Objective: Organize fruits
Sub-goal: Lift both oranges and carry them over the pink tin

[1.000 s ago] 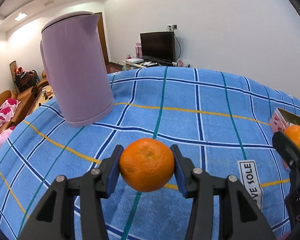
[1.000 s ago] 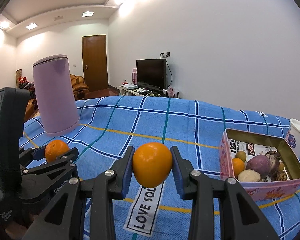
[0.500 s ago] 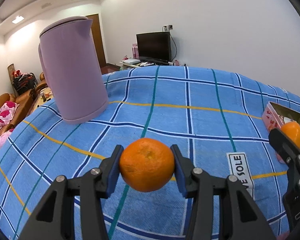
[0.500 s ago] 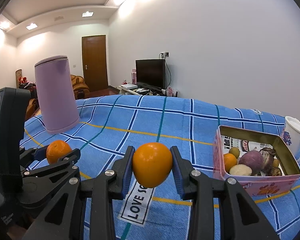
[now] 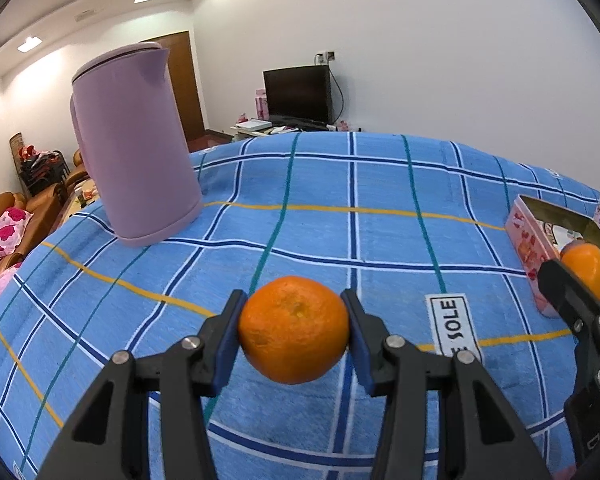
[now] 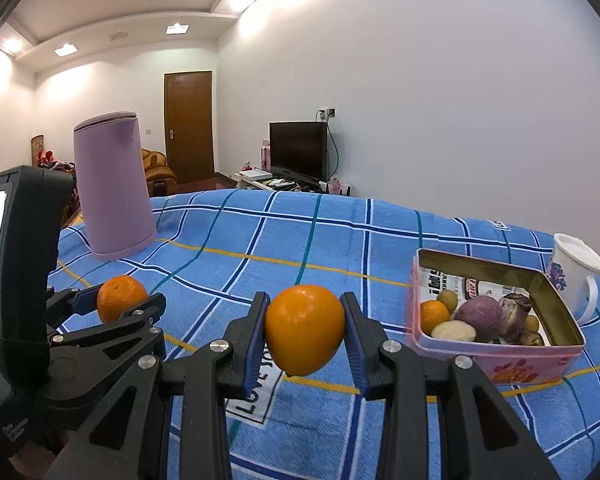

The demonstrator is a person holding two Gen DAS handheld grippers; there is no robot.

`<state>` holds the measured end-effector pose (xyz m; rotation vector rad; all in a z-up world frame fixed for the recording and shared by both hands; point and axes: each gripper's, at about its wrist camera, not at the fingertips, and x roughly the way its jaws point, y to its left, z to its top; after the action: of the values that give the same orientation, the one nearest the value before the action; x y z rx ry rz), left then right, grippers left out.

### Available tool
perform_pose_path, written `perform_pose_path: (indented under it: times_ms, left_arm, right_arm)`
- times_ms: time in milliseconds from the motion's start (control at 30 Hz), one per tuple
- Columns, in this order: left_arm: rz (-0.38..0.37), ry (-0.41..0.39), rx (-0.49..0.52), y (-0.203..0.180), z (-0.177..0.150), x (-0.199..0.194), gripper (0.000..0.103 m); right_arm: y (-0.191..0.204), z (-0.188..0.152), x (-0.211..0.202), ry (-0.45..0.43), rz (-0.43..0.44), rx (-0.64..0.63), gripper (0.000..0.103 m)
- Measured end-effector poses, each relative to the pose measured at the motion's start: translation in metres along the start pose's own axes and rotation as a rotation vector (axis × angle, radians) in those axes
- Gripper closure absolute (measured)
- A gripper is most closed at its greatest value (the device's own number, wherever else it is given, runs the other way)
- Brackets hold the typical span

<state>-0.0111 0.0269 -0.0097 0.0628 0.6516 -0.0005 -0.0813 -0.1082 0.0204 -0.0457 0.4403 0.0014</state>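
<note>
Two oranges held aloft over blue plaid surface (image 5: 380, 184): left gripper (image 5: 293, 330) fingers closed on dimpled orange (image 5: 293, 330), right gripper (image 6: 304, 330) fingers closed on smooth orange (image 6: 304, 330). Pink tin (image 6: 500, 364), near right gripper, seen already crowded. Risks judged: round fruit squeezed out by narrow pads; rebound off contents; grippers collided at tin; mug (image 6: 576, 272) knocked.

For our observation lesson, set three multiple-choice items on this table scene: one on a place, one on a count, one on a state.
1. Where does the white ceramic mug stand?
A. beside the pink rectangular tin
B. inside the tin
C. against the kettle

2. How many round orange fruits are held in grippers?
A. none
B. one
C. two

3. How does the tall lilac plastic kettle stand?
A. upright, lid shut
B. tipped over
C. lid open

Answers:
1 A, it stands behind the tin's far corner.
2 C, left gripper and right gripper each clamp one.
3 A, base flat on cloth.
</note>
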Motion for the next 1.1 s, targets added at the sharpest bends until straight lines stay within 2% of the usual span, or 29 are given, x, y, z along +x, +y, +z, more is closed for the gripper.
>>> perform_pose_path:
  times_ms: [333,1100]
  left_arm:
    - [-0.023,0.001,0.014,-0.015,-0.004,-0.006,0.054]
    - [-0.122,0.0,0.071,-0.079,-0.012,-0.029,0.054]
  right_arm:
    - [-0.012,-0.005,-0.008,-0.007,-0.014,0.009,0.065]
    - [-0.074,-0.018,-0.036,-0.025,-0.087,0.041,0.065]
